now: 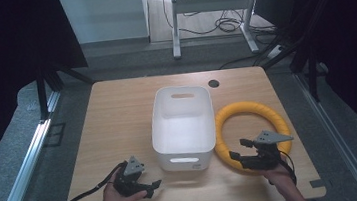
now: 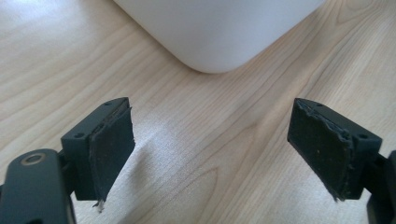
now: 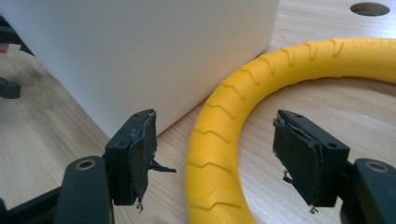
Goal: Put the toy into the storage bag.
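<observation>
On a pale wooden counter (image 1: 118, 117), a yellow ribbed ring (image 1: 249, 109) lies flat just right of a white plastic bin (image 1: 183, 125), its rim close against the bin's side wall. The right tool (image 3: 212, 151) hangs low over the ring's near arc, jaws spread wide on either side of the tube and not yet pinching it. The left tool (image 2: 210, 154) rests near the bin's front corner, jaws likewise spread over bare wood. The ring looks light and foam-like, likely to give a little under pressure, its moulded ridges offering grip. A hold across the tube's near arc appears the surest place to take it.
</observation>
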The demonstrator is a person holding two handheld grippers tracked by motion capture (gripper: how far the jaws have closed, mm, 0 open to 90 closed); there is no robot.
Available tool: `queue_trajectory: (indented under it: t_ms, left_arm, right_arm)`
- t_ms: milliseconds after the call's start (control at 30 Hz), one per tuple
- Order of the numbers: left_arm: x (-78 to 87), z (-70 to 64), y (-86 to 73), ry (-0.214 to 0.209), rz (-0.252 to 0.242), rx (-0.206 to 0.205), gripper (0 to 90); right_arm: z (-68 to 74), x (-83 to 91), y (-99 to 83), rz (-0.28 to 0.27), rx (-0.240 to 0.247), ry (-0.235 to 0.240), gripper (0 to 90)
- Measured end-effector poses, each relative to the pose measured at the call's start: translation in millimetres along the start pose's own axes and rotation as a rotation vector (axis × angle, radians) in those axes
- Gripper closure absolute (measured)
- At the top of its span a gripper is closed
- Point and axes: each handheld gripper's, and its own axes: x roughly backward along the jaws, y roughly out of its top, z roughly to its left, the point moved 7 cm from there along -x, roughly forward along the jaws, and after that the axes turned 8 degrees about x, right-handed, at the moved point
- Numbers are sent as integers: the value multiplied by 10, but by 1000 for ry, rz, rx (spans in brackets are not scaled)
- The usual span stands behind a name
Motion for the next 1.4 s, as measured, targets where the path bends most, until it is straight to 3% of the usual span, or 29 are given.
queue_trajectory:
  t_ms: [200, 400, 433, 467, 500, 833, 1133, 1400]
  left_arm:
    - [23, -16, -5, -4, -3, 0, 148]
    - [22, -12, 0, -3, -5, 5, 149]
    - [7, -13, -11, -2, 4, 0, 149]
    - [7, -13, -11, -2, 4, 0, 149]
    - [-1, -14, -14, -1, 6, 2, 149]
    - [10, -20, -12, -1, 2, 4, 149]
    - [21, -19, -11, -1, 2, -1, 149]
    - [8, -15, -17, 2, 7, -3, 150]
  right_arm:
    - [-76, 36, 68, 32, 3, 4, 321]
    - [-133, 86, 202, 86, 61, 25, 327]
    - [-149, 84, 220, 124, 85, 53, 323]
    - [-149, 84, 220, 124, 85, 53, 323]
    - [-171, 78, 225, 167, 116, 60, 322]
    - [-250, 24, 217, 300, 157, 105, 321]
    - [-166, -31, 197, 406, 209, 166, 325]
    - [-103, -108, 88, 531, 252, 204, 328]
